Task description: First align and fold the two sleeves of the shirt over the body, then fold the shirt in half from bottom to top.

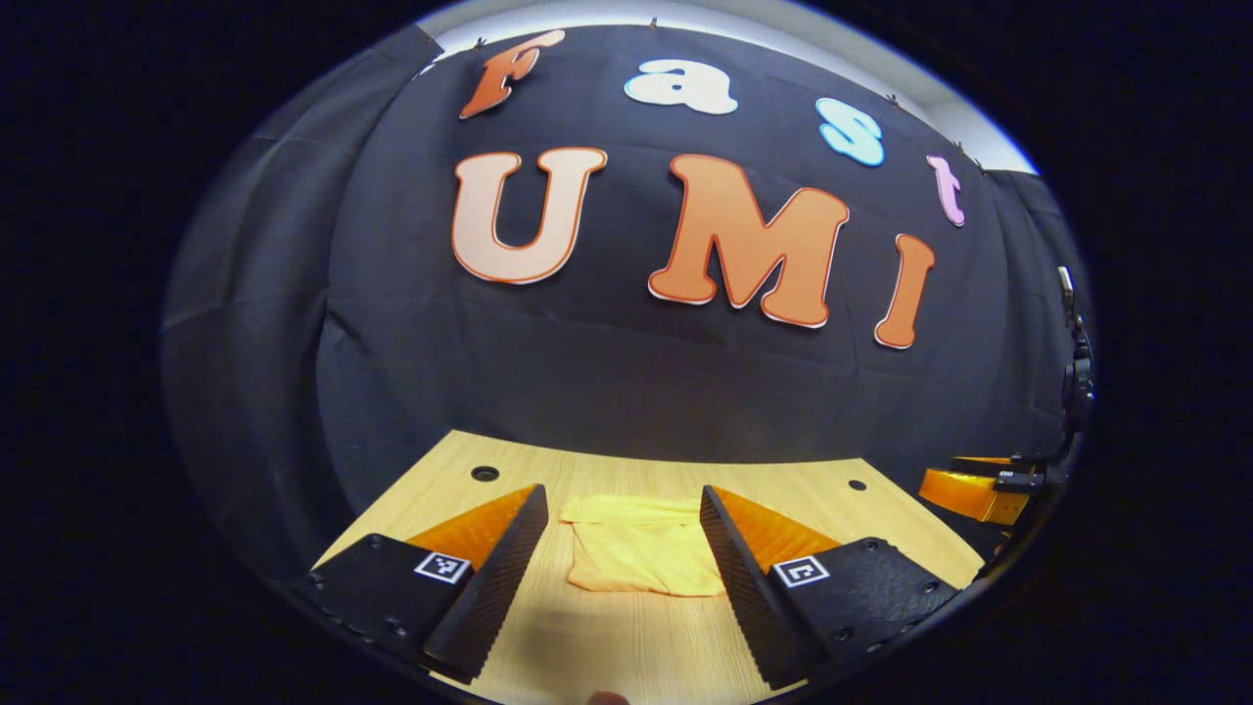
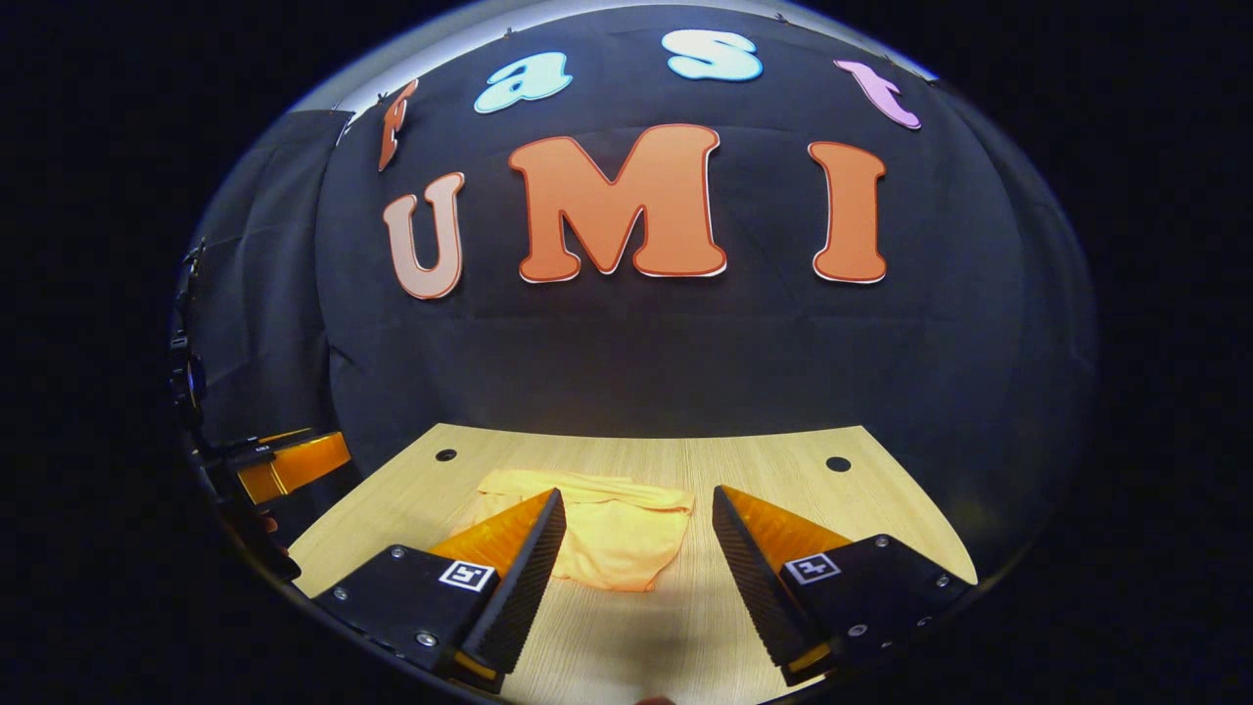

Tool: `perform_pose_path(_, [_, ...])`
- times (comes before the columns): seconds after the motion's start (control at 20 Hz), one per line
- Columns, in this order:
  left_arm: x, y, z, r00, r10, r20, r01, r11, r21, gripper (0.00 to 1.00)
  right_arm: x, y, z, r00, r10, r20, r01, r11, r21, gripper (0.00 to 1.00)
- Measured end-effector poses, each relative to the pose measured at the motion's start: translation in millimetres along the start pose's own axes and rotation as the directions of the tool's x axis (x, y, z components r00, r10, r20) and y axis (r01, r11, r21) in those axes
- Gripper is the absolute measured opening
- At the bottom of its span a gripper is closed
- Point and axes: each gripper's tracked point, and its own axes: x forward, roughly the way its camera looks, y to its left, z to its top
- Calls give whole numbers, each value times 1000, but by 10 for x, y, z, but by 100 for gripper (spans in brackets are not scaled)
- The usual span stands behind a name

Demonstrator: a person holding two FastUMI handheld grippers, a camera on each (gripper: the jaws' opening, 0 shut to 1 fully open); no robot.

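The left tongs (image 1: 624, 578) sit at the bottom centre of the left gripper view, fingers spread wide and grasping nothing, raised off the bench (image 1: 646, 646); between them, in the lower middle of the frame, lies the yellow shirt (image 1: 636, 553), already a compact bundle with a layered fold along its far edge. The right tongs (image 2: 636, 578) at the bottom of the right gripper view are likewise released and empty, with the shirt just beyond and a little left of their gap. At the lower right edge of the left gripper view the other gripper shows small and side-on. Judging by the shirt's small, squared outline, the folding looks largely done, so what remains is probably a tidy-up or the last bottom-to-top fold. To do that well, each pair of tongs should come down on a near corner, pinch all the layers together, lift evenly and carry the hem to the far edge so the edges meet without dragging the cloth across the wood
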Motion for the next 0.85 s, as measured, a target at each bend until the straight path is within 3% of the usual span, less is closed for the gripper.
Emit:
perform_pose_path(0.5, [-357, -236, -291, 999, -7, -44, 7, 1000, 6, 96, -292, 94, -227, 1000, 12, -10, -13, 1000, -25, 92])
perform_pose_path(0.85, [-581, -297, -266, 1000, 16, -18, -16, 1000, 14, 96, -406, 289, -183, 995, 92, 37, -90, 994, -60, 95])
